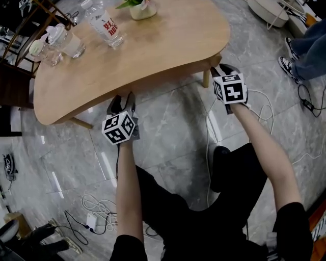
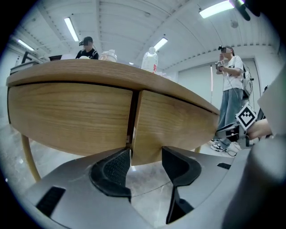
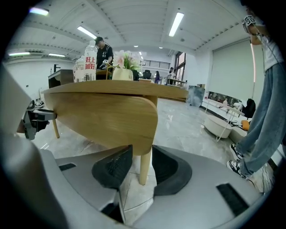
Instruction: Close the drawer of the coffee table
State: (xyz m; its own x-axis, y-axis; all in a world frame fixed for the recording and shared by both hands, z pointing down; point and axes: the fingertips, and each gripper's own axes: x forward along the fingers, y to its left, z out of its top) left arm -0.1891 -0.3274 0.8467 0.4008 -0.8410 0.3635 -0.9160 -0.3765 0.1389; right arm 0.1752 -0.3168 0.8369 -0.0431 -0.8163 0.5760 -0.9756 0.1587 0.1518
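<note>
The wooden coffee table (image 1: 153, 46) fills the top of the head view. My left gripper (image 1: 123, 101) is at its front edge and my right gripper (image 1: 224, 69) at its right end, by a leg (image 1: 206, 77). In the left gripper view the drawer front (image 2: 178, 125) meets the fixed panel (image 2: 67, 116) at a narrow vertical seam (image 2: 133, 120). The left gripper (image 2: 146, 156) is open, with the drawer's lower corner showing in the gap. The right gripper (image 3: 142, 154) has its jaws parted. The drawer front's rounded end (image 3: 103, 116) and the leg (image 3: 144, 167) show between them, and I see no pad pressing.
On the tabletop stand a water bottle (image 1: 104, 23), glass jars (image 1: 61, 43) and a flower pot (image 1: 142, 9). A dark chair (image 1: 15, 76) stands at the left. Cables (image 1: 97, 209) lie on the tiled floor. A person (image 2: 232, 89) stands off to the right.
</note>
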